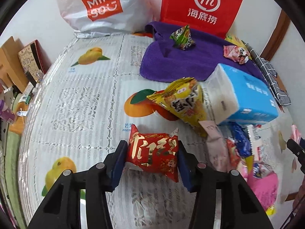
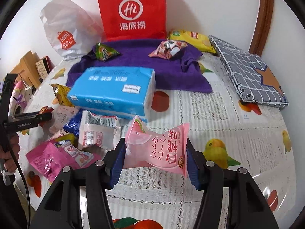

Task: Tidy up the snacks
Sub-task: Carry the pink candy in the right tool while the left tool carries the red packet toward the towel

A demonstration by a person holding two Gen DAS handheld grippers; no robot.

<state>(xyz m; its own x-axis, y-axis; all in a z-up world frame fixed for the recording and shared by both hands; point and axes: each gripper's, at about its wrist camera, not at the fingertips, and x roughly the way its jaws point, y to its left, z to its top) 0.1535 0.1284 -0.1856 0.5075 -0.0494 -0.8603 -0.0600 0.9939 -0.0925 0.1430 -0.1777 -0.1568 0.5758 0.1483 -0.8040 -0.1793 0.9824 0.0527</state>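
Observation:
My left gripper (image 1: 151, 145) is shut on a red snack packet with gold lettering (image 1: 150, 158), held just above the fruit-print tablecloth (image 1: 85, 105). My right gripper (image 2: 155, 145) is shut on a pale pink peach-flavour packet (image 2: 158, 152), its blue pads pressing both ends. A purple towel (image 2: 133, 63) lies at the back with a green packet (image 2: 104, 52) and a pink-and-white packet (image 2: 169, 48) on it. A heap of loose snacks (image 2: 76, 137) lies left of my right gripper. A yellow packet (image 1: 185, 101) leans on the blue tissue pack (image 1: 244, 95).
A red paper bag (image 2: 131, 9) and a white plastic bag (image 2: 64, 30) stand against the back wall. A checked grey notebook (image 2: 247, 72) lies at the right, with a yellow chips bag (image 2: 192, 38) behind it. Boxes (image 1: 28, 63) crowd the left table edge. A person's hand (image 2: 11, 152) holds the left tool.

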